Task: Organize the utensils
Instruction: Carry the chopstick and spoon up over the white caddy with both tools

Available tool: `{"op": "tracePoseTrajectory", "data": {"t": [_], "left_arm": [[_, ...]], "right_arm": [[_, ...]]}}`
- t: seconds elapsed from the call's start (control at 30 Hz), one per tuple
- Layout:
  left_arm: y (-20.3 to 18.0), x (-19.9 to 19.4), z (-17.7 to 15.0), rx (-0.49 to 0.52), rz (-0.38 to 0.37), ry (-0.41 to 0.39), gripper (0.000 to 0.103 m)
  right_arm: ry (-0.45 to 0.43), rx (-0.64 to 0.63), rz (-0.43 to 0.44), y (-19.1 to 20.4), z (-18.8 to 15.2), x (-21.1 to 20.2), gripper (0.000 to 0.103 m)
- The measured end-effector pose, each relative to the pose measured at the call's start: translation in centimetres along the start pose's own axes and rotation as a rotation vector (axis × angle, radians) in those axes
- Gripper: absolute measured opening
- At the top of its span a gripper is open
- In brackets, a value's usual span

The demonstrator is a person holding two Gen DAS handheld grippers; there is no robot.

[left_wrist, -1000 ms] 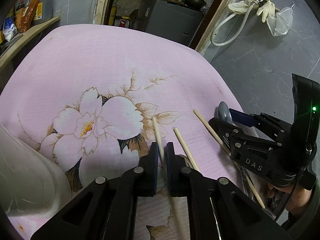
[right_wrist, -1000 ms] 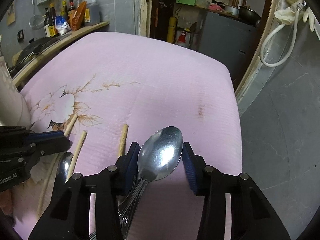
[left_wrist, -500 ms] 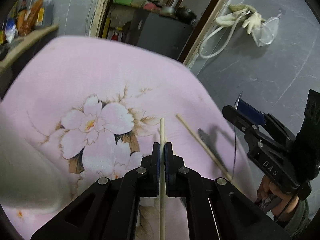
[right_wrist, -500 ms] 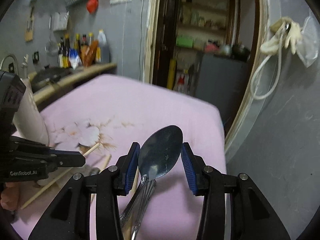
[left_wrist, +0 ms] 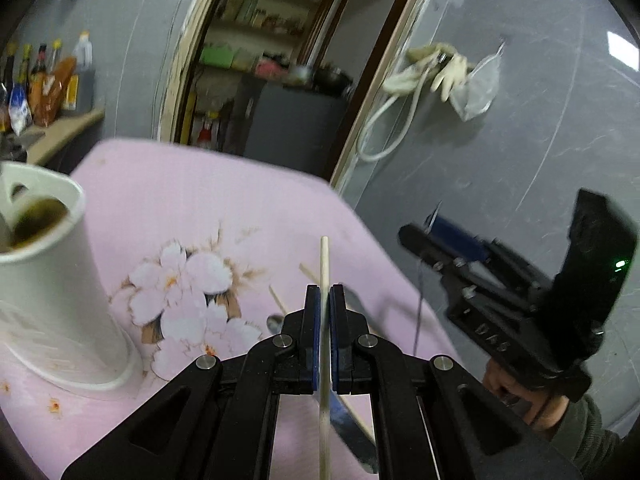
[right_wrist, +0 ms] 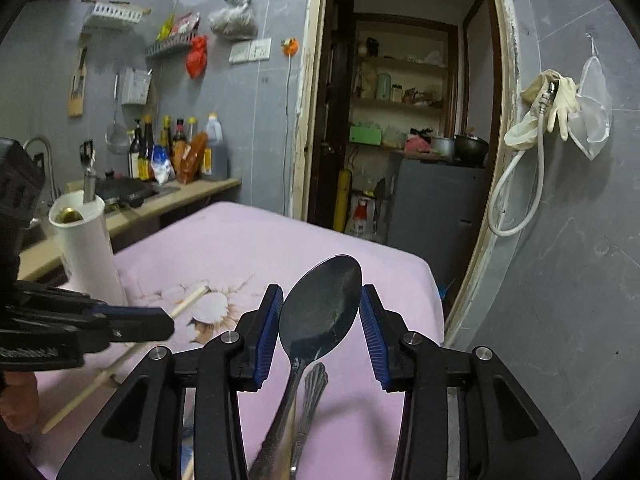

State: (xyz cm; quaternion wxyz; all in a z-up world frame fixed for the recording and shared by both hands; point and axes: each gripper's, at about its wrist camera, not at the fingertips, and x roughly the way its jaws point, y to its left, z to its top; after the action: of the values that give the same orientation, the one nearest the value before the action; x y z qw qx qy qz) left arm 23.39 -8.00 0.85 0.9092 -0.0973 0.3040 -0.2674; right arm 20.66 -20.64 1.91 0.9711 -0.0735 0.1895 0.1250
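Pinching a wooden chopstick (left_wrist: pixel 325 268) in our left gripper (left_wrist: pixel 325 308), we hold a metal spoon (right_wrist: pixel 320 312) in our right gripper (right_wrist: pixel 320 320) above the pink worktop (right_wrist: pixel 248 248), near the white utensil holder (left_wrist: pixel 52 280).

Pink floral cloth (right_wrist: pixel 248 248) covered bench. Row of dark sauce bottles (right_wrist: pixel 160 148) stood on beige wooden counter (right_wrist: pixel 188 194) along grey wall. Cream rubber gloves (right_wrist: pixel 560 100) and white hose (right_wrist: pixel 516 184) hung right of doorway. Grey cabinet (right_wrist: pixel 436 204) stood beyond doorway, black pot (right_wrist: pixel 472 148) on top.
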Motion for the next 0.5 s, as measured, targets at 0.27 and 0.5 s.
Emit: {"op": "tracePoseTrajectory", "data": {"t": [0.27,0.5], "left_arm": [[0.5,-5.5,1.6,-0.034,-0.015,-0.159,0.002],[3.6,-10.2,4.1,-0.088,0.034,-0.258,0.002]], "right_arm": [[-0.053,-0.023,0.020,1.8,0.6,-1.6,0.035],[-0.094,-0.033,0.052,3.0,1.9,-2.2,0.033]]}}
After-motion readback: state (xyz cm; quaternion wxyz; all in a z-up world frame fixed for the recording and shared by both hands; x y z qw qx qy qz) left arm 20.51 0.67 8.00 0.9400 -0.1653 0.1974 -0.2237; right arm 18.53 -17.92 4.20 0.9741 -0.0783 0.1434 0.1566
